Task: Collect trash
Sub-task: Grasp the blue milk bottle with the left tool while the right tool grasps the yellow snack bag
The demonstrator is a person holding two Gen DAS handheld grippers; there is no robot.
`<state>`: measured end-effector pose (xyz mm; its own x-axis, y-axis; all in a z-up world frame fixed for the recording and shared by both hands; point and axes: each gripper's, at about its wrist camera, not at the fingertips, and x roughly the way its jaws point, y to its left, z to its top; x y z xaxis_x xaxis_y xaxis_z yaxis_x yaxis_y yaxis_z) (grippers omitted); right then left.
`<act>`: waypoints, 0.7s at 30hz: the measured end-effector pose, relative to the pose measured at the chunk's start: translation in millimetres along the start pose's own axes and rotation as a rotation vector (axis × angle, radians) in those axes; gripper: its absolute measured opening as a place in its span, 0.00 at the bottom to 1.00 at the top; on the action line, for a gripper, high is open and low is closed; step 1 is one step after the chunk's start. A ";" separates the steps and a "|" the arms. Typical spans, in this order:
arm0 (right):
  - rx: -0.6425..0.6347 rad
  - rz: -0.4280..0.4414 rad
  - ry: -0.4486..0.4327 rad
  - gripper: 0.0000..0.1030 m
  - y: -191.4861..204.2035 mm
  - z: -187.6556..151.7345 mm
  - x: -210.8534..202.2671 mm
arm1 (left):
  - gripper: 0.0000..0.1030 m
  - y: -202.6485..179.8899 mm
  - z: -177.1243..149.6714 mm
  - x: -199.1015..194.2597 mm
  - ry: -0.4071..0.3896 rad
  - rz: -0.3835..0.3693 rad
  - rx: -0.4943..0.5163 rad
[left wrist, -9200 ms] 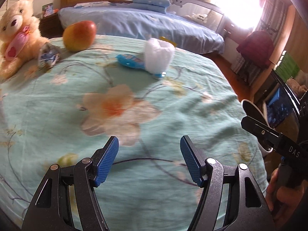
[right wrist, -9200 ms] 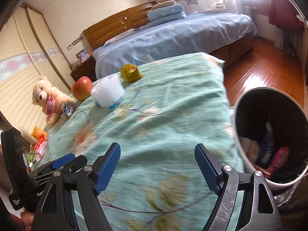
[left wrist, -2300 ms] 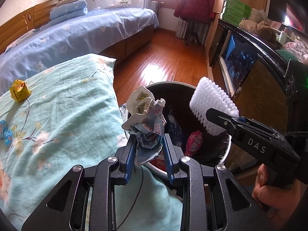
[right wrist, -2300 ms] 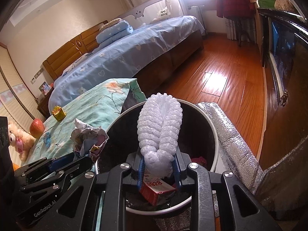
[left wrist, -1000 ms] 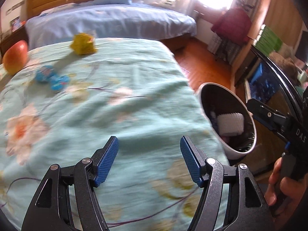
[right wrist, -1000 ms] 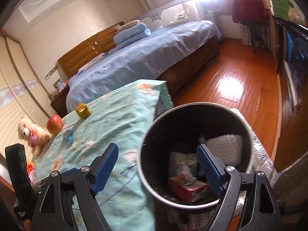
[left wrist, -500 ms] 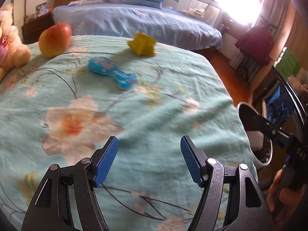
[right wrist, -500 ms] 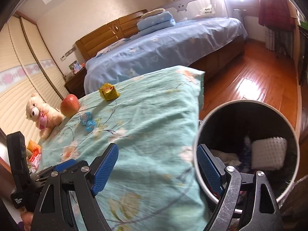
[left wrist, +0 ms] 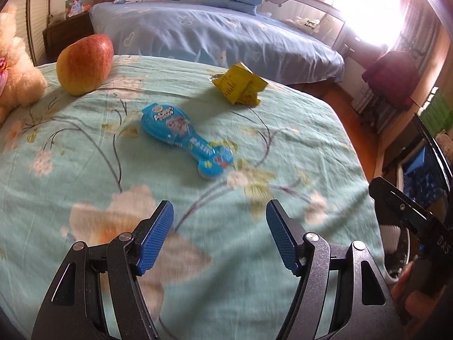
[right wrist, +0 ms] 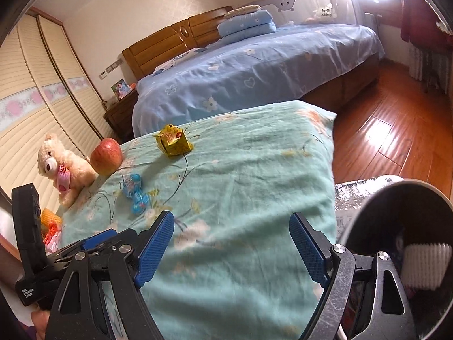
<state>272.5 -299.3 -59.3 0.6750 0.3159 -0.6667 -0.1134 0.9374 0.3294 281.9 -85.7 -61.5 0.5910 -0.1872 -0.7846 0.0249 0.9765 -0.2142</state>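
Note:
A blue bone-shaped wrapper lies flat on the green floral cloth, straight ahead of my left gripper, which is open and holds nothing. Beyond it sits a crumpled yellow wrapper. In the right wrist view the same blue wrapper and yellow wrapper lie far ahead and to the left. My right gripper is open and bare above the cloth's near part. The dark round bin at lower right holds a white foam net.
An apple and a cream teddy bear rest at the cloth's far left. A large bed with blue bedding lies behind. Wooden floor runs to the right of the cloth. A hand grips the right tool's handle.
Both grippers have swung left, away from the bin and over the cloth. The blue and yellow wrappers have come closer to centre in the left wrist view.

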 end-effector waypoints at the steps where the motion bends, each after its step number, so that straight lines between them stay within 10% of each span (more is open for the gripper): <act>1: -0.002 0.001 0.000 0.82 0.5 2.7 3.5 | 0.67 -0.5 3.5 3.4 0.001 0.005 0.001; 21: -0.018 0.038 0.060 0.82 23.8 28.0 63.4 | 0.67 46.8 35.2 26.5 -0.022 0.204 0.037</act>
<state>333.0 -261.1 -75.0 0.6250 0.3589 -0.6932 -0.1511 0.9268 0.3437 327.2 -41.2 -71.9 0.6044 0.0171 -0.7965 -0.0676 0.9973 -0.0299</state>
